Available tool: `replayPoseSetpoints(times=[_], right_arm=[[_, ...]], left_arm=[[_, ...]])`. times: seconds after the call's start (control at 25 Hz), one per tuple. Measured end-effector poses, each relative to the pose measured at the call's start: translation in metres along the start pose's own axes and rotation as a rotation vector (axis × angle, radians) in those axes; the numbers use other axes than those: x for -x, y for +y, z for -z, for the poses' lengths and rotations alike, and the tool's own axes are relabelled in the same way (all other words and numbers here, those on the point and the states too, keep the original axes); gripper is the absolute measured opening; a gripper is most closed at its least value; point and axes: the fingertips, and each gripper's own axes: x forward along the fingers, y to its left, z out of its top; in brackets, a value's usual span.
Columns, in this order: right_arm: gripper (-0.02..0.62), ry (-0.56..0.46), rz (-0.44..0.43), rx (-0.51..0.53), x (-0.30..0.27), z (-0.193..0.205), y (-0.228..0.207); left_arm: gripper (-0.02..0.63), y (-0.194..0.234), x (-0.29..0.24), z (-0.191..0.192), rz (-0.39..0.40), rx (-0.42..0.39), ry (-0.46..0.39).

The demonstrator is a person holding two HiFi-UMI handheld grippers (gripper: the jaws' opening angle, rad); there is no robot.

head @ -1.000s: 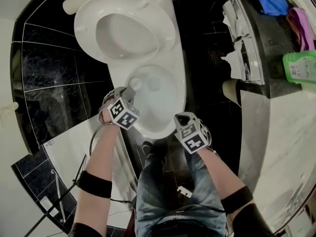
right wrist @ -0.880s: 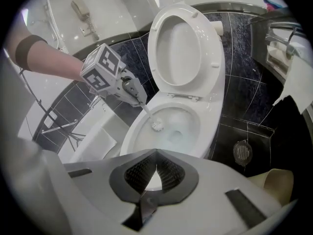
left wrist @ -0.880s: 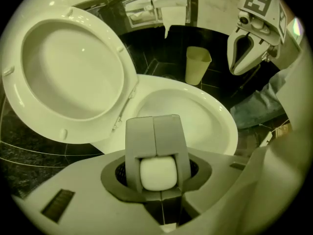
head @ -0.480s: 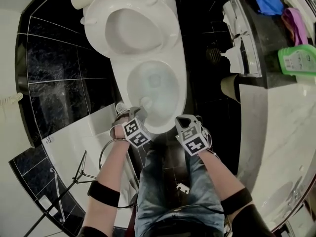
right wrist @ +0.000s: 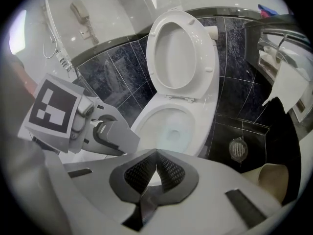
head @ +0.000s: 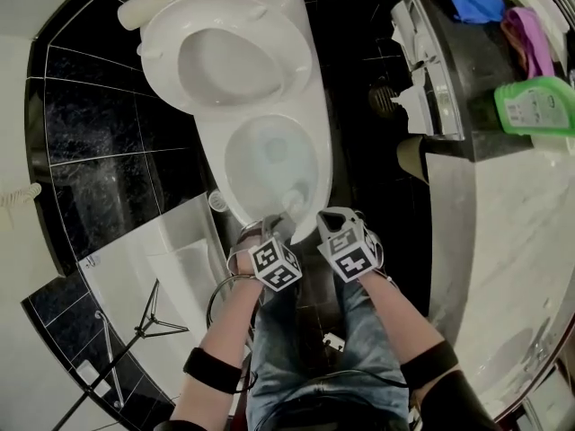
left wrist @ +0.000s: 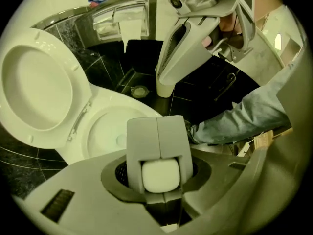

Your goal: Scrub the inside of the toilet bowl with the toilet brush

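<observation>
Scrubbing is in hand. The left hand-held gripper [head: 271,237] is clamped on the handle of the toilet brush [head: 293,201], whose head sits inside the toilet bowl [head: 218,164] at its near end, just under the rim. The right hand-held gripper [head: 334,218] hangs beside it, jaws together on nothing. The next move, I judge, calls for sweeping the head round the bowl wall with steady pressure. The seat [head: 157,39] is raised, the floor [head: 108,151] is glossy black tile, and a pale counter [head: 512,241] runs along the right.

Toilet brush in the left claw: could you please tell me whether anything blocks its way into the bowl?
Nothing visible does. The toilet seat is raised, the toilet bowl lies open, and the toilet brush, gripped by the left claw, has its head at the bowl's front rim.
</observation>
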Motion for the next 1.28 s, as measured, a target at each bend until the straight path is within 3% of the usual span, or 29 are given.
replayPoseSetpoints(times=[0.2, 0.4, 0.76, 1.04, 1.28], right_arm=[[0.014, -0.011, 0.017, -0.017, 0.007, 0.002, -0.026], [0.014, -0.019, 0.028, -0.028, 0.009, 0.006, -0.05], [0.014, -0.052, 0.039, -0.02, -0.004, -0.006, -0.085], [0.014, -0.054, 0.036, 0.0, -0.013, -0.012, -0.085], [0.014, -0.045, 0.041, 0.009, -0.019, -0.015, -0.07]], left_arm=[[0.163, 0.01, -0.016, -0.043, -0.04, 0.079, -0.027], [0.164, 0.057, -0.016, -0.082, -0.093, 0.165, -0.099], [0.163, 0.153, -0.028, -0.111, -0.205, 0.161, -0.121], [0.164, 0.209, -0.014, -0.077, -0.289, 0.148, -0.084], [0.166, 0.23, 0.008, -0.028, -0.336, 0.117, -0.023]])
